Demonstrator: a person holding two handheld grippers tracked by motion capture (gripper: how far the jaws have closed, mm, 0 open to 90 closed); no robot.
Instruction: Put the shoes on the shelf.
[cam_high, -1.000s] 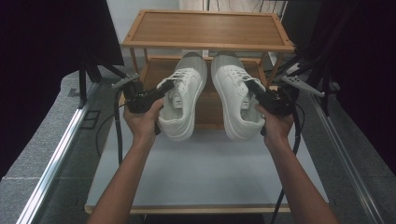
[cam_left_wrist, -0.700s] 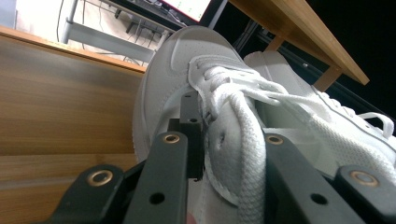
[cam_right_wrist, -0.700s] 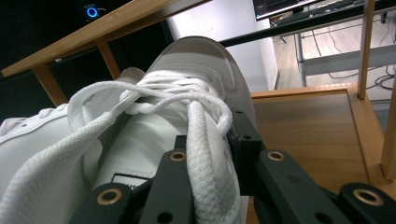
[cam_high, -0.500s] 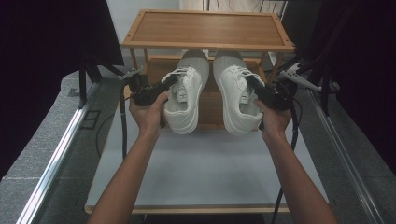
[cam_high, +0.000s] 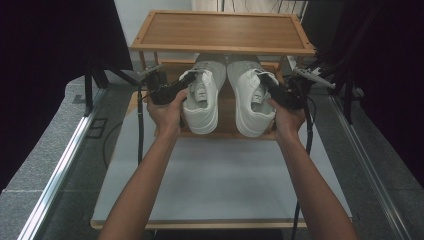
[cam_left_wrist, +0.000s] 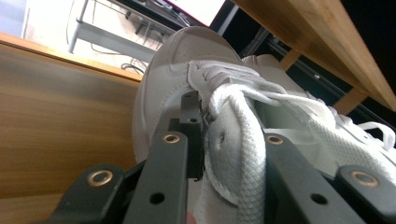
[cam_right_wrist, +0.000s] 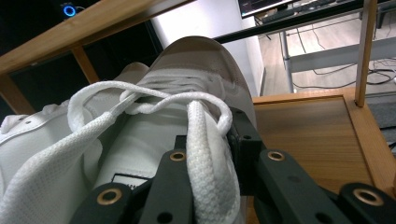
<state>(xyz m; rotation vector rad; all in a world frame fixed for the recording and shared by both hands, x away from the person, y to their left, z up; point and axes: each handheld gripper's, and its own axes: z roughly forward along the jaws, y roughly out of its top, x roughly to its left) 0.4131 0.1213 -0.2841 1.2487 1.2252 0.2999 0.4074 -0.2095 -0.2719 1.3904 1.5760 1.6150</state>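
Dark curtains close in both sides of your workspace, and a white table runs ahead of you to a two-level wooden rack at its far end.

You hold one white sneaker in each tool. Your left gripper is clamped on the side wall of the left shoe near the laces; in the left gripper view one jaw sits outside the upper and the other inside the opening, with the lace draped between them. Your right gripper is closed the same way on the right shoe, and in the right gripper view the lace lies over the jaws.

Both shoes point toes-first under the rack's top board, side by side and nearly touching. Their toes are already in over the lower shelf, while the heels overhang its front edge toward you. From the gripper views I cannot tell whether the soles rest on the wood or hang just above it.

By my reading, you are most of the way through: the pair is lifted, lined up and partly inserted. What seems left is to slide both shoes farther in until the heels clear the front edge, set them flat, release each grip, and draw your hands back without snagging a lace.
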